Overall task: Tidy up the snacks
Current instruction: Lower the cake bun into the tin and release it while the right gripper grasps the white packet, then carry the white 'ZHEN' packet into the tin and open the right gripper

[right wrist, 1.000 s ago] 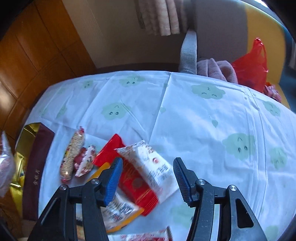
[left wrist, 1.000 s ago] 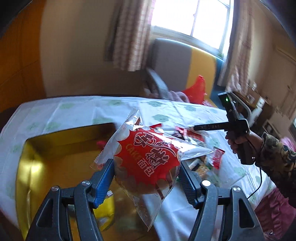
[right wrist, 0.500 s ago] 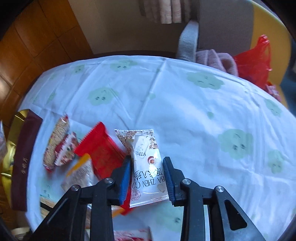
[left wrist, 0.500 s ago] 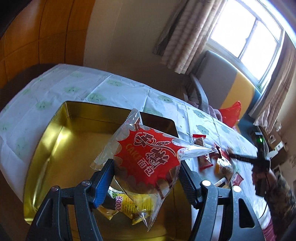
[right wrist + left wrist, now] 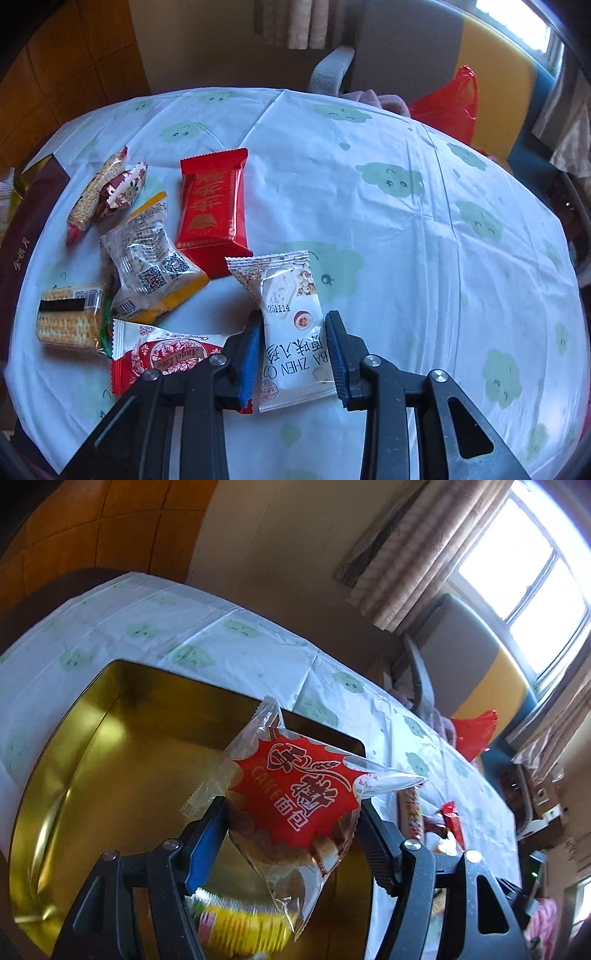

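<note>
My left gripper is shut on a clear cake packet with a red label, held above the open gold tin. A yellow snack packet lies in the tin below the fingers. My right gripper is shut on a white snack packet, lifted a little above the tablecloth. Loose snacks lie to its left: a red packet, a clear and yellow packet, a cracker packet and a red and white packet.
The table carries a white cloth with green cloud faces. The tin's dark lid lies at the left edge. A grain bar and a small sweet lie near it. A chair and red bag stand behind.
My left gripper carried the cake packet over the gold tin. My right gripper closed on the white snack packet and lifted it off the pile.
</note>
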Motion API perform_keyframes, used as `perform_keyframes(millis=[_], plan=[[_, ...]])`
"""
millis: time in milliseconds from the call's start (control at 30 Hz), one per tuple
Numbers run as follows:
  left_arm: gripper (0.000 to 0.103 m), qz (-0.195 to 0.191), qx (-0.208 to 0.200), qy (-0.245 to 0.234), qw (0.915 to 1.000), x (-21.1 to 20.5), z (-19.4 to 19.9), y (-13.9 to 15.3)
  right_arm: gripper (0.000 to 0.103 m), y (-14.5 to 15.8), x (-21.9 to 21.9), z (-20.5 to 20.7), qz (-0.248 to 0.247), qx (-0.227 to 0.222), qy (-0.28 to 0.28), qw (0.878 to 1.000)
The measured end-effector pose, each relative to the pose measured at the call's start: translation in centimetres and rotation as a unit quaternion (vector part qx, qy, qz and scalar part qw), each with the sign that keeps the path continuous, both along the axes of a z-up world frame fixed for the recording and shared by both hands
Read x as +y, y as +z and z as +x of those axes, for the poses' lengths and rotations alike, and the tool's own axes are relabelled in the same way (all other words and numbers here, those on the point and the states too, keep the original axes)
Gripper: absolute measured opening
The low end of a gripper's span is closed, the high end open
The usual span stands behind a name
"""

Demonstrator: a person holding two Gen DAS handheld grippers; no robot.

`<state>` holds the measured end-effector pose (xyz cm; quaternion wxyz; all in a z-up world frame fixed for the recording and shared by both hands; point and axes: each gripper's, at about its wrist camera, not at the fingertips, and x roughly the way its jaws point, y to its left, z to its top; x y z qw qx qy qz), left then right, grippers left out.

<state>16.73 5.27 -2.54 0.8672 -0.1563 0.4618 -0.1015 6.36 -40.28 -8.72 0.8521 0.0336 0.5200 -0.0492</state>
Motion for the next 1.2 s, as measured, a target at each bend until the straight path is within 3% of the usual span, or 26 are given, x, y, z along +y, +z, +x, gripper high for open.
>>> perform_keyframes(millis=[100,200,367,467,600,900,1200], plan=[[0.071,0.040,0.013,-0.005,0.9991,-1.4,1.7,-1.1,0.034,-0.1,0.1,-0.4,0.000,-0.006,-0.008,1.000],[0.072,0.040,0.015,-0.008,0.9990,-1.7,1.4,-1.5,0.034,-0.1,0.2,-0.5,0.003,-0.011,-0.016,1.000],[0.074,0.078,-0.010,-0.011,0.9969,-1.7,-1.4,-0.6,0.034,-0.2,0.1,-1.2,0.005,-0.020,-0.024,1.000],[0.074,0.127,-0.033,-0.007,0.9913,-2.2,-3.7,0.3,0.034,-0.3,0.3,-1.2,0.004,-0.024,-0.028,0.999],[0.074,0.163,-0.062,-0.014,0.9846,-2.8,-7.0,1.1,0.034,-0.3,0.5,-1.3,0.000,-0.032,-0.039,0.999],[0.074,0.186,-0.104,-0.027,0.9767,-2.8,-11.6,2.4,0.033,0.0,0.1,-3.0,0.009,-0.047,-0.082,0.995],[0.073,0.175,-0.101,-0.035,0.9787,-2.6,-13.4,1.6,0.033,0.5,-1.4,-6.9,0.052,-0.061,-0.133,0.988]])
